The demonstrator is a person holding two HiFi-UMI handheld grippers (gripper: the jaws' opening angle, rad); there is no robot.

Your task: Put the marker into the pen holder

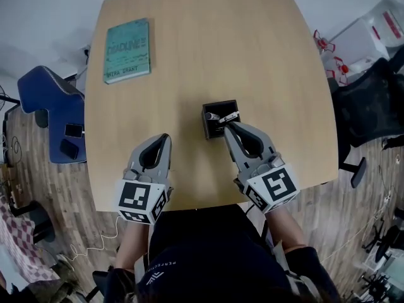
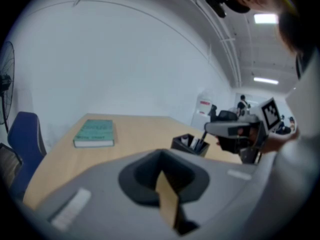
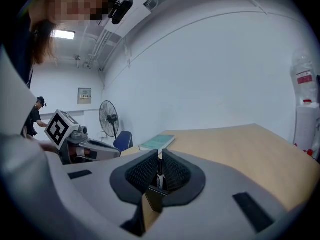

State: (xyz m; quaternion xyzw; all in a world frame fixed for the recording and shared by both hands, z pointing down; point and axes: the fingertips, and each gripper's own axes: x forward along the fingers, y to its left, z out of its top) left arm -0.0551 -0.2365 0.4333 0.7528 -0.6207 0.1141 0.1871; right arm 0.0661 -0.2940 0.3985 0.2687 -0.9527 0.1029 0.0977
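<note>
A black square pen holder (image 1: 216,121) stands near the middle of the wooden table (image 1: 265,62). My right gripper (image 1: 228,124) hangs right over its near right corner, shut on a thin dark marker (image 1: 227,116) that points down into the holder. The left gripper view shows the marker (image 2: 204,136) hanging from the right gripper (image 2: 220,129), its lower end at the holder (image 2: 190,144) mouth. In the right gripper view the marker (image 3: 160,165) is pinched between the ribbed pads. My left gripper (image 1: 165,137) rests left of the holder, shut and holding nothing.
A teal book (image 1: 127,50) lies flat at the table's far left corner. A blue chair (image 1: 53,112) stands left of the table, and a black office chair (image 1: 372,106) and white containers (image 1: 372,33) are at the right. The holder has other pens in it.
</note>
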